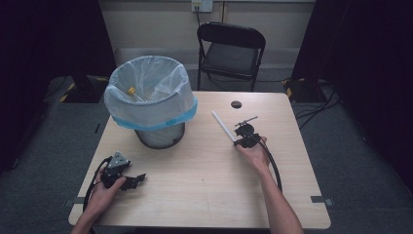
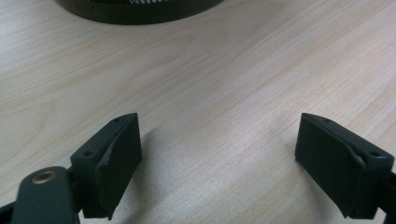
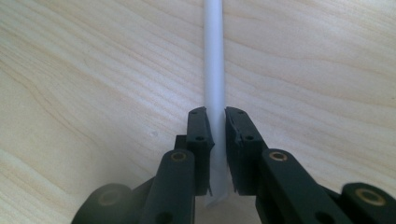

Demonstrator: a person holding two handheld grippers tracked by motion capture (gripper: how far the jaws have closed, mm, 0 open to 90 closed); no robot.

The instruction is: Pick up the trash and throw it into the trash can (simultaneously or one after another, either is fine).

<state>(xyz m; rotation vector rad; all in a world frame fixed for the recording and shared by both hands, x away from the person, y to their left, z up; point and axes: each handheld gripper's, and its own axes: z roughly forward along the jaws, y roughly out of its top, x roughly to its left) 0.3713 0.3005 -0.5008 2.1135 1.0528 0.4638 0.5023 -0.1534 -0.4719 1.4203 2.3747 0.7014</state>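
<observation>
The lined wastebasket (image 1: 153,105) at the table's (image 1: 204,195) far left holds a yellow-capped item (image 1: 131,91) and clear scraps, hard to identify. The right gripper (image 1: 241,141) is clamped on the white tube's (image 1: 223,126) near end, right of centre; the left gripper (image 1: 136,180) rests with jaws apart, near left.

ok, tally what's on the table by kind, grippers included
White tube, clamped in the right gripper: 1
Mesh bin with plastic liner: 1
Grippers, right plus the open left gripper: 2
Total: 4
The bin also holds some discarded items, too unclear to count.
</observation>
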